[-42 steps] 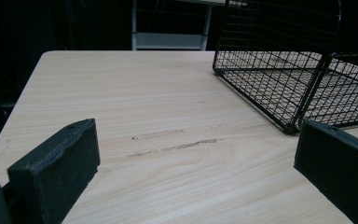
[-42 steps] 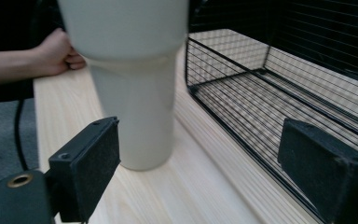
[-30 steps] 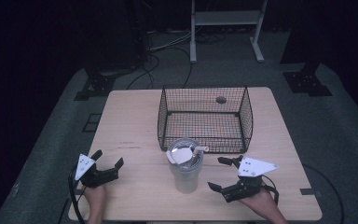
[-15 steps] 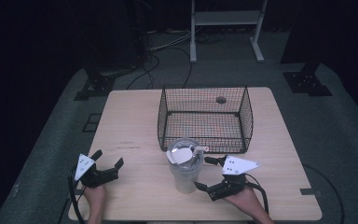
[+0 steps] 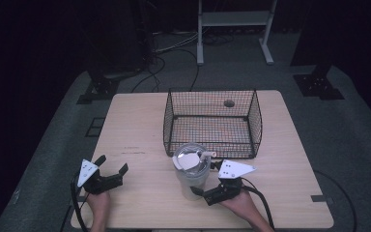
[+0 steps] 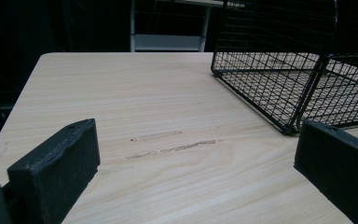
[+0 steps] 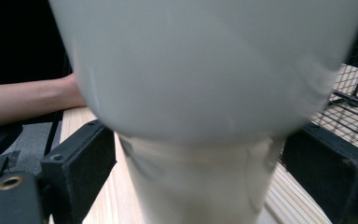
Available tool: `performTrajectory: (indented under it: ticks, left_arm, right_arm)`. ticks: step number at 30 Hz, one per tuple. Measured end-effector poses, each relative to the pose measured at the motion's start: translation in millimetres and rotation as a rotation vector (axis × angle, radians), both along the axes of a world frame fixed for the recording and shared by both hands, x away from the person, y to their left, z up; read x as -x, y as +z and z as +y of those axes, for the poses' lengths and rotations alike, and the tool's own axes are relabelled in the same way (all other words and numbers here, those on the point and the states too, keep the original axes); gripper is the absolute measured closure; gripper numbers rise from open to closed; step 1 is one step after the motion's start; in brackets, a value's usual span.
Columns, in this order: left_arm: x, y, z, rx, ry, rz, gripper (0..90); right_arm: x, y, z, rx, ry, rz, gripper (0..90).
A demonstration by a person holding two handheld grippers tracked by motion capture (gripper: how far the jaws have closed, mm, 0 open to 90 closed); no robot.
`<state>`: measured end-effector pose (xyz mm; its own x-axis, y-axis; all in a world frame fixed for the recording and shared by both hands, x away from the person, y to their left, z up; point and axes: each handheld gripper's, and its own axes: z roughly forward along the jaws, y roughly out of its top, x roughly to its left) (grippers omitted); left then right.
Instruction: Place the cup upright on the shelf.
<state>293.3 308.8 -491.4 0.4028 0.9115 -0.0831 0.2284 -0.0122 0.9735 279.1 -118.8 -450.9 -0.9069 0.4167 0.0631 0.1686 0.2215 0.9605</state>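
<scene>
Right tongs (image 5: 207,181), moved forward since a second ago, now straddle the tumbler (image 5: 191,174), jaws apart; closing comes next. Left tongs (image 5: 111,170) rest open.

A wire basket (image 5: 211,123) sits at the tabletop's (image 5: 135,121) far middle. A lidded tumbler (image 5: 192,171) stands just before the basket's near wall, toward the tabletop's near edge.

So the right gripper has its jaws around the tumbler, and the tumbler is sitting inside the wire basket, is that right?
Not quite. The right gripper does have its open jaws on either side of the tumbler, but the tumbler stands on the table just in front of the wire basket, not inside it. The high view shows this.
</scene>
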Motion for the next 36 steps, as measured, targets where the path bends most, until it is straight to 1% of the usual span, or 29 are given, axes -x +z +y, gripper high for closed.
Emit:
performTrajectory:
  ticks: [3, 4, 5, 6, 13, 17, 21, 23, 27, 32, 36]
  left_arm:
    - [0.2, 0.0, 0.0, 0.003, 0.0, 0.0, 0.0]
    - [0.3, 0.0, 0.1, 0.004, 0.0, 0.001, 0.0]
    - [0.3, 0.0, 0.1, 0.004, 0.0, 0.001, 0.0]
    - [0.3, 0.0, 0.3, 0.005, -0.001, 0.001, 0.0]
    - [0.1, 0.1, 0.7, 0.006, -0.001, 0.0, 0.0]
    - [0.1, 0.1, 0.6, 0.007, -0.001, 0.0, 0.0]
    - [0.2, 0.1, 0.7, 0.006, -0.001, 0.001, 0.0]
    - [0.1, 0.1, 1.0, 0.006, -0.003, -0.001, 0.0]
    - [0.2, 0.0, 1.5, 0.012, -0.002, -0.003, 0.0]
    - [0.3, 0.2, 1.9, 0.017, -0.003, -0.002, 0.0]
    - [0.4, 0.2, 2.1, 0.019, -0.003, -0.002, 0.0]
  right_arm:
    - [-1.2, -1.0, 4.2, -0.007, -0.004, 0.0, 7.5]
    - [-2.0, -2.0, 7.0, -0.013, -0.007, -0.01, 6.9]
    - [-2.0, -2.0, 7.0, -0.013, -0.007, -0.01, 6.9]
    - [-2.5, -2.9, 9.8, -0.026, -0.014, -0.018, 6.5]
    - [-3.7, -6.3, 15.6, -0.06, -0.028, -0.034, 5.6]
    - [-4.0, -7.4, 18.0, -0.067, -0.033, -0.044, 5.9]
    - [-3.1, -6.7, 17.6, -0.053, -0.035, -0.056, 7.0]
    - [-2.2, -5.9, 17.3, -0.045, -0.036, -0.058, 7.3]
    - [-2.3, -5.9, 17.4, -0.048, -0.039, -0.058, 7.4]
    - [-2.4, -6.1, 17.2, -0.056, -0.046, -0.053, 7.4]
    - [-3.9, -6.3, 15.6, -0.072, -0.056, -0.042, 7.5]
